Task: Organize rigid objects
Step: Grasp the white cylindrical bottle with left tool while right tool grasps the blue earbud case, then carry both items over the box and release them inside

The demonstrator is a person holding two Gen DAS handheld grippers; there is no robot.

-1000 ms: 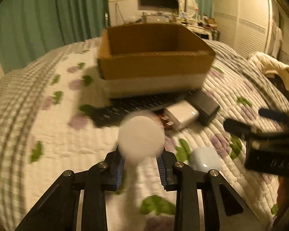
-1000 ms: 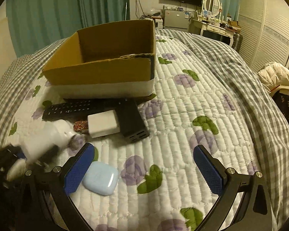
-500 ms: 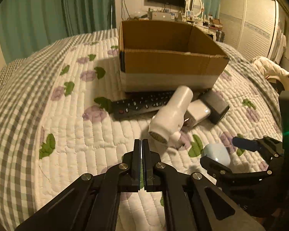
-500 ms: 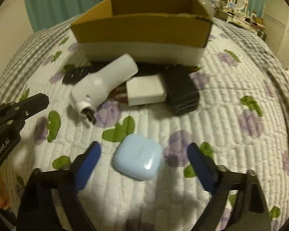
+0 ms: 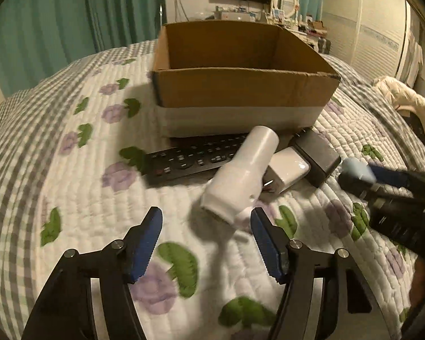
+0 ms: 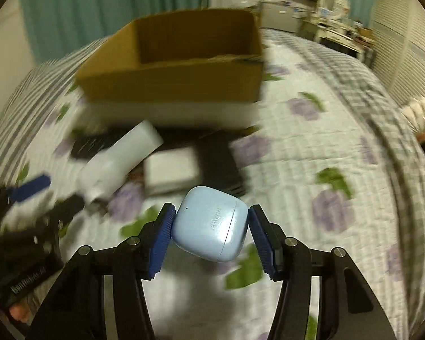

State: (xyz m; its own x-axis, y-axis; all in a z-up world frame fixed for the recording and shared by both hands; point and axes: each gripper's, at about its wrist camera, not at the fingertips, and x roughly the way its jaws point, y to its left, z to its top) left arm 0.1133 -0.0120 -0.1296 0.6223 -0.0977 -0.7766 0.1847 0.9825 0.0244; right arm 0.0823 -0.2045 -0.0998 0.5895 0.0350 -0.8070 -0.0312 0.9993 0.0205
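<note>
My right gripper (image 6: pixel 211 231) is shut on a light blue earbud case (image 6: pixel 211 225) and holds it above the quilt; the case also shows in the left wrist view (image 5: pixel 357 170). My left gripper (image 5: pixel 206 239) is open and empty, just in front of a white bottle-shaped object (image 5: pixel 242 177) that lies on the quilt. Behind it lie a black remote (image 5: pixel 189 160), a white charger (image 5: pixel 287 168) and a black box (image 5: pixel 316 155). An open cardboard box (image 5: pixel 240 85) stands beyond them.
The bed is covered by a white quilt (image 5: pixel 85 198) with purple flowers and green leaves. A cream garment (image 5: pixel 405 104) lies at the far right. Green curtains, a TV and a dresser stand behind the bed.
My right gripper closed on the blue earbud case and lifted it off the quilt. My left gripper, shut half a second ago, has opened near the white object it released.
</note>
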